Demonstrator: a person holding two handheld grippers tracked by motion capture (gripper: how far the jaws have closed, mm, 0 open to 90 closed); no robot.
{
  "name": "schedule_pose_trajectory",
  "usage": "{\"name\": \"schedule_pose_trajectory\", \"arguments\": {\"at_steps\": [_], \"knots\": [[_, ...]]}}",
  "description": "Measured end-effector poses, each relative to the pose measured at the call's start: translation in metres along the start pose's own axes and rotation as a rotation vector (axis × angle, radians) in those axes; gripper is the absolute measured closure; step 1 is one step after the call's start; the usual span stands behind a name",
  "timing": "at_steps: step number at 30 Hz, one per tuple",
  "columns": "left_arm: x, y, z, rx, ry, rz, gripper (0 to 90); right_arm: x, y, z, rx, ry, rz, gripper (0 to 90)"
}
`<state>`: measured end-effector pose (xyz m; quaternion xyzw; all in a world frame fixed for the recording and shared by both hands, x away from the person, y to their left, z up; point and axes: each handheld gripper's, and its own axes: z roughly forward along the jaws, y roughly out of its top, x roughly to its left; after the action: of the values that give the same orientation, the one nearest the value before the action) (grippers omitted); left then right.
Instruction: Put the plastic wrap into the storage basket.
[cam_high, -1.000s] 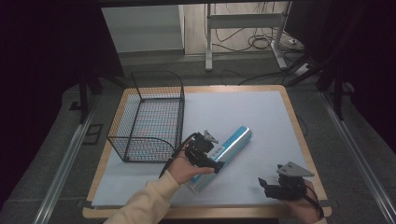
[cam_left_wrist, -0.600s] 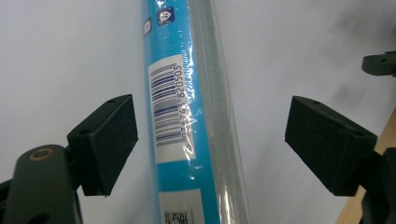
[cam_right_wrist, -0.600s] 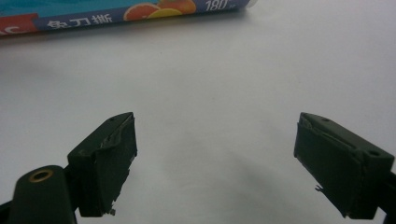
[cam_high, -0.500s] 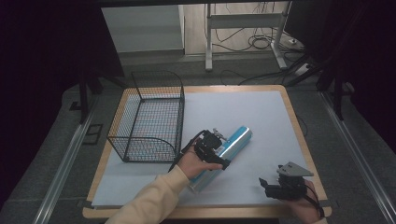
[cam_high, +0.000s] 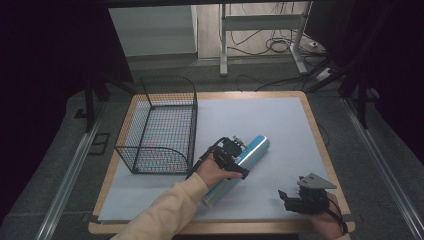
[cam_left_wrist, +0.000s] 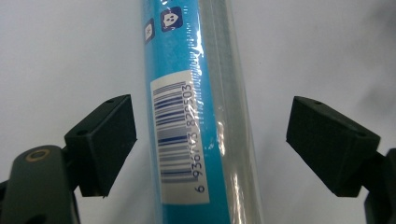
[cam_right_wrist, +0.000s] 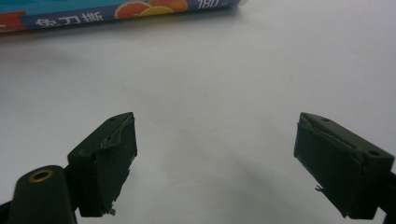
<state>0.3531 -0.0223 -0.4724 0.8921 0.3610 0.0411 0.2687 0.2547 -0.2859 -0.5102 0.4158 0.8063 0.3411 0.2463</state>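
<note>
A long blue roll (cam_high: 256, 146) in clear wrap lies slantwise on the white sheet, with a barcode label (cam_left_wrist: 180, 140) facing up. My left gripper (cam_high: 234, 151) hangs over its middle and points down at it. The roll (cam_left_wrist: 187, 56) runs between the jaws, and neither of the black pads (cam_left_wrist: 105, 140) touches it. These jaws have just been opening. Near the front right corner my right gripper (cam_high: 286, 196) rests low, open (cam_right_wrist: 215, 158) over bare sheet. The roll's printed end (cam_right_wrist: 116, 11) shows beyond it.
A black wire basket (cam_high: 160, 125) stands at the left of the white sheet (cam_high: 260, 115), close to the roll's left side. The table's wooden edge (cam_high: 320, 150) runs along the right. Beyond the table are metal legs and cables on the floor.
My left gripper has slid a little right and away, ending over the roll's middle. The right gripper has stayed where it was.
</note>
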Motion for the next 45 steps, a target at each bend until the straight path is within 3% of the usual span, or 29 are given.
{"name": "schedule_pose_trajectory", "arguments": {"at_steps": [13, 17, 21, 28, 32, 45], "knots": [[0.0, 0.007, 0.026, 0.097, 0.025, 0.001, 16.4, 0.0, 0.0, 0.0, 0.003, 0.0, -0.003, 13.5], [0.001, 0.009, 0.035, 0.138, 0.044, -0.024, 21.4, 0.0, 0.0, 0.0, 0.004, 0.0, -0.006, 13.5], [0.004, 0.009, 0.04, 0.167, 0.03, -0.041, 28.5, -0.001, -0.001, 0.0, 0.01, -0.002, -0.003, 13.5], [0.006, 0.011, 0.04, 0.172, 0.005, -0.064, 30.8, -0.001, -0.001, 0.0, 0.009, -0.006, 0.0, 13.7], [0.016, 0.013, 0.039, 0.191, -0.054, -0.09, 31.0, -0.002, 0.0, 0.0, 0.007, -0.009, 0.0, 13.7], [0.025, 0.016, 0.029, 0.187, -0.051, -0.074, 31.3, -0.005, 0.0, -0.002, -0.004, -0.015, 0.007, 13.7]]}}
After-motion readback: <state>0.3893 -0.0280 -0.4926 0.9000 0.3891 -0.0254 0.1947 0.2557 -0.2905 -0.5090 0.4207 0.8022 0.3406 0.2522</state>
